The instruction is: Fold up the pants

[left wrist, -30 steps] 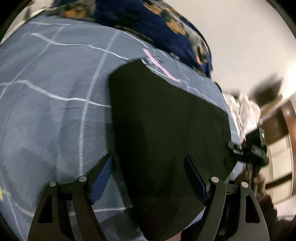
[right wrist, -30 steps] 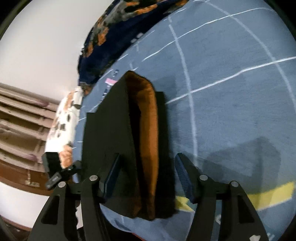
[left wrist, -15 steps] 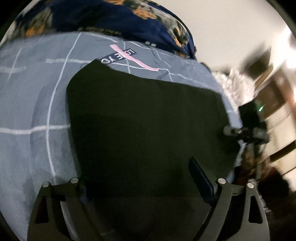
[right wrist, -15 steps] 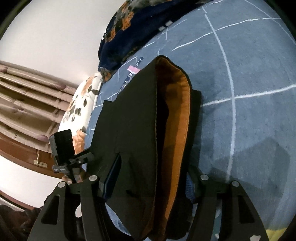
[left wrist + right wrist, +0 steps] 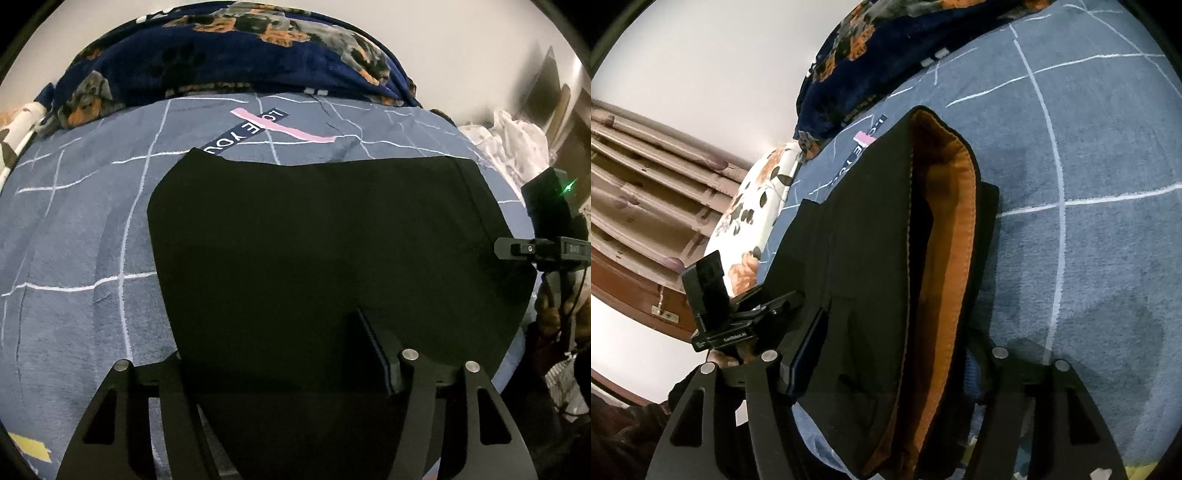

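The left finger of the left gripper (image 5: 280, 354) is covered by the black pants (image 5: 317, 251), so whether the cloth is pinched as the jaws close cannot be told. In the right wrist view, the right finger of the right gripper (image 5: 890, 354) is likewise buried under the pants' orange-lined edge (image 5: 945, 258), and their near end is cut off by the lower edge. The dog-print blanket (image 5: 229, 48) is cropped at the top.

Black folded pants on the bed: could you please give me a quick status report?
Left tongs closing, near edge of black folded pants between them. Right tongs straddle the orange-lined waistband; grip unclear. Pants flat on blue grid bedsheet, nothing blocking.
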